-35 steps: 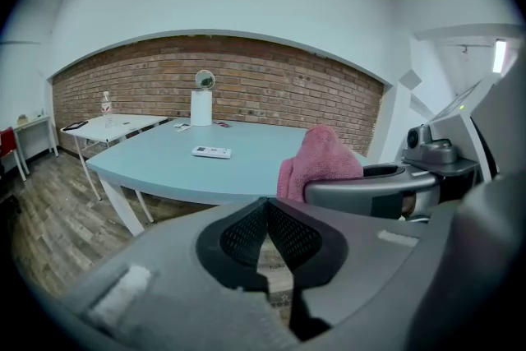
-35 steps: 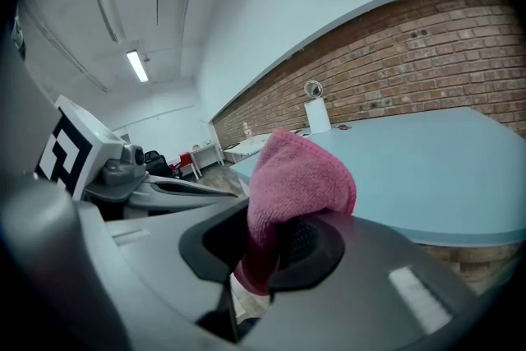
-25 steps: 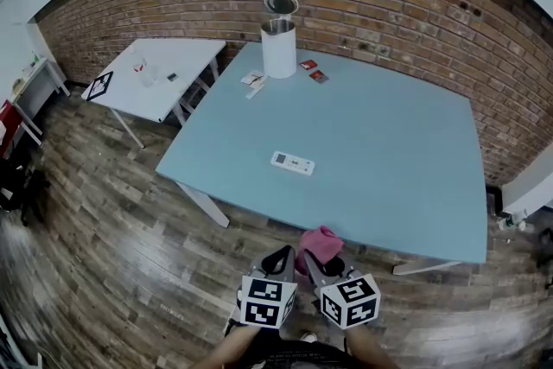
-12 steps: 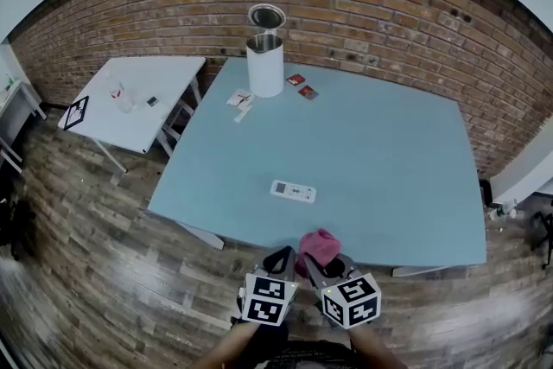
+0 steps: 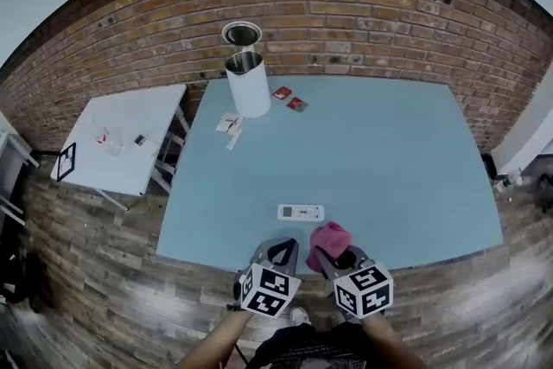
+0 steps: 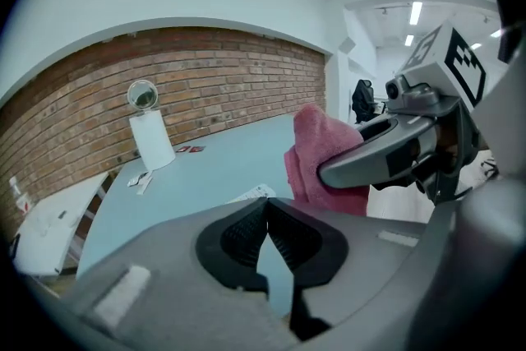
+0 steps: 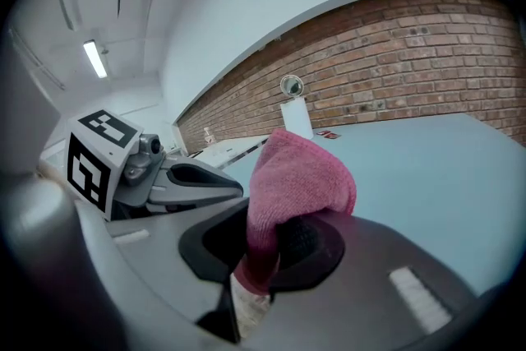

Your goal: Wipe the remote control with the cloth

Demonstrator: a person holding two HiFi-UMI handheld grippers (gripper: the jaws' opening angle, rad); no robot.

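A white remote control [image 5: 301,212] lies flat on the light blue table [image 5: 380,151], near its front edge. My right gripper [image 5: 332,248] is shut on a bunched pink cloth [image 5: 329,238] [image 7: 296,177], held just short of the remote at the table's front edge. The same cloth [image 6: 325,164] shows in the left gripper view, beside my right gripper. My left gripper [image 5: 275,251] [image 6: 265,218] hovers to the left of it, shut with nothing between its pads. A corner of the remote [image 6: 253,194] peeks over the left gripper's body.
A white cylindrical bin [image 5: 247,82] with a raised lid stands at the table's far left. Red packets [image 5: 289,98] and paper scraps [image 5: 230,125] lie near it. A white side table [image 5: 117,138] stands to the left. A brick wall [image 5: 363,13] runs behind.
Both grippers have come forward to the table's front edge, the cloth carried along. The remote now lies much closer to them, and the view has swung to face the table squarely.
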